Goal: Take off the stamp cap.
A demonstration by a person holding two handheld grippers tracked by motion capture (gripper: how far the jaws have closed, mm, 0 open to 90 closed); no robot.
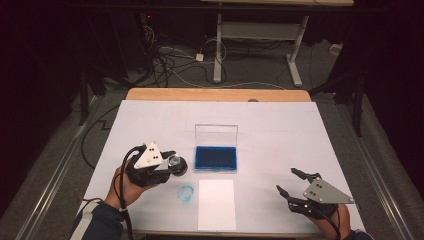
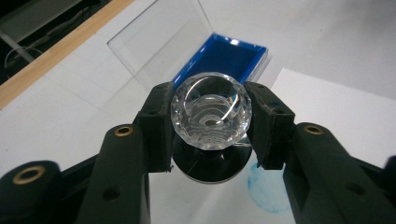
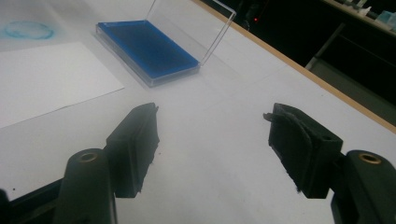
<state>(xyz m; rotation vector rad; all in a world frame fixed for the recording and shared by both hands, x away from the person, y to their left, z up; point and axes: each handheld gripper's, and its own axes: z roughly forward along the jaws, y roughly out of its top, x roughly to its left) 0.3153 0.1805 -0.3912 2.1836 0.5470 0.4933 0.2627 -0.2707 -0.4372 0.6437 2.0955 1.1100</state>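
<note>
Thing held: a clear, cut-glass round stamp with a black round base [image 2: 211, 116] sat between the black fingers [image 2: 156, 126] of the left gripper [image 1: 172, 161].
Left grip: it was closed tight on the clear knob, one finger on each side.
Stamp's long line: in the high view it lay nearly flat, with the clear knob and black base toward 3 o'clock.
Where next: the open clear plastic case with the blue ink pad [image 1: 215, 158] lay just beside the stamp, at 3 o'clock from it. Its lid stood up at the back.
Blue mark: a round, faint blue ring print [image 1: 186, 193] was on the worktop at 5 o'clock from the stamp, near it.
Paper: a white sheet of paper [image 1: 216, 204] lay at 6 o'clock from the case, just beside the ring print.
Nearer hand: the left one was much nearer the case and the paper.
Right gripper [image 1: 289, 182]: its fingers [image 3: 135, 140] were partly open and held nothing. It was low over the worktop, well apart from the case.
Worktop: a white sheet [image 1: 280, 135] covered a wooden top [image 1: 215, 94].
Room: it was dark, with cables on the floor [image 1: 165, 62] and a white desk frame [image 1: 260, 35] at 12 o'clock.
</note>
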